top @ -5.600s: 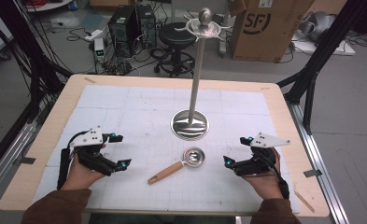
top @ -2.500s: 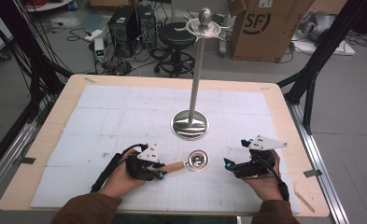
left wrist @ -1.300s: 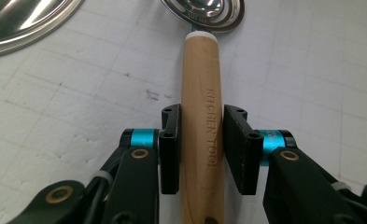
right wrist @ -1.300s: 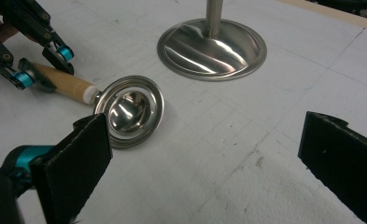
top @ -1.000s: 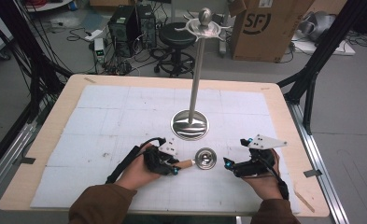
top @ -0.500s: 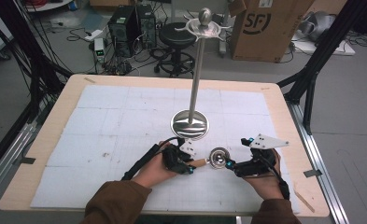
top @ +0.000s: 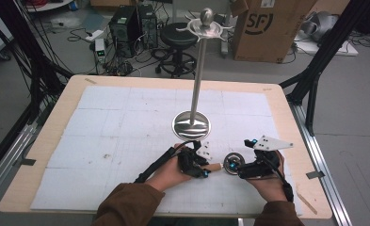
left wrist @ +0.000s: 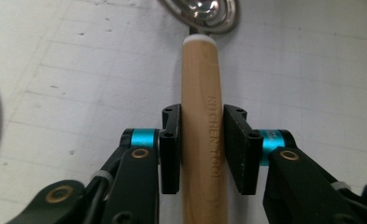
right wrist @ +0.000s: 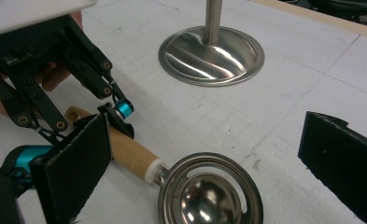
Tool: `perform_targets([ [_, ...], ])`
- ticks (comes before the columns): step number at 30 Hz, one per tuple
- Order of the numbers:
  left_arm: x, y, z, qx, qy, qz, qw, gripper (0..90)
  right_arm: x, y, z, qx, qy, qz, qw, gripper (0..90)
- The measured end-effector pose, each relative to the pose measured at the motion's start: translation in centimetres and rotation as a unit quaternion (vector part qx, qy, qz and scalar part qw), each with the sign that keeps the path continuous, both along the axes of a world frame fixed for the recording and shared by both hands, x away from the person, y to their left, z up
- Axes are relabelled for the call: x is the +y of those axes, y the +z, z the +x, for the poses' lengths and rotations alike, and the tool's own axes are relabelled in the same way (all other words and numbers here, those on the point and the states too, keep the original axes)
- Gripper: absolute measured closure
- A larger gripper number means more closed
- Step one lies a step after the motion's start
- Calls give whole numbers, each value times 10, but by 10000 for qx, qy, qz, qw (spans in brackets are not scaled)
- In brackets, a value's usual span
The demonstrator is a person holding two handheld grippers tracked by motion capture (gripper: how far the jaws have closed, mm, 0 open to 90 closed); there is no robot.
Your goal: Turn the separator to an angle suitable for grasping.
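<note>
A metal scoop with a round head and a wooden handle lies low over the white mat. My left gripper is shut on the handle, a pad pressed to each side. My right gripper stands open at the scoop's head, which sits between its wide-apart jaws without touching them. In the right gripper view the left gripper holds the handle at the left. Behind stands a steel rack: round base, tall pole, hooked top.
The white mat covers a wooden table. The rack's base stands just beyond both grippers. Off the table at the back are a stool, a computer tower and a cardboard box.
My left hand has slid the scoop to the right across the mat, bringing its head up to the right gripper. The right hand has stayed where it was.
</note>
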State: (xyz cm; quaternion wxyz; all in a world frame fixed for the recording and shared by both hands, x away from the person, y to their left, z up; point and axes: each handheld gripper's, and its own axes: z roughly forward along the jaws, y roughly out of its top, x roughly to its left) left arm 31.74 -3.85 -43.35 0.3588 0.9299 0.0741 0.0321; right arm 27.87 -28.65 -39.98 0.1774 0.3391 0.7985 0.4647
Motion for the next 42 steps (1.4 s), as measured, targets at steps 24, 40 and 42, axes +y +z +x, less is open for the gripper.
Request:
perform_targets([
  [24, 104, 34, -4, 58, 763, -959, 9924, 423, 4, -3, 0, 54, 92, -105, 9999, 17],
  [40, 167, 43, -16, -146, 1205, -1431, 9822, 340, 10, -2, 0, 52, 162, -138, 9998, 17],
  [42, 174, 43, -16, -150, 1251, -1494, 9807, 324, 8, -2, 1, 50, 165, -125, 9998, 17],
])
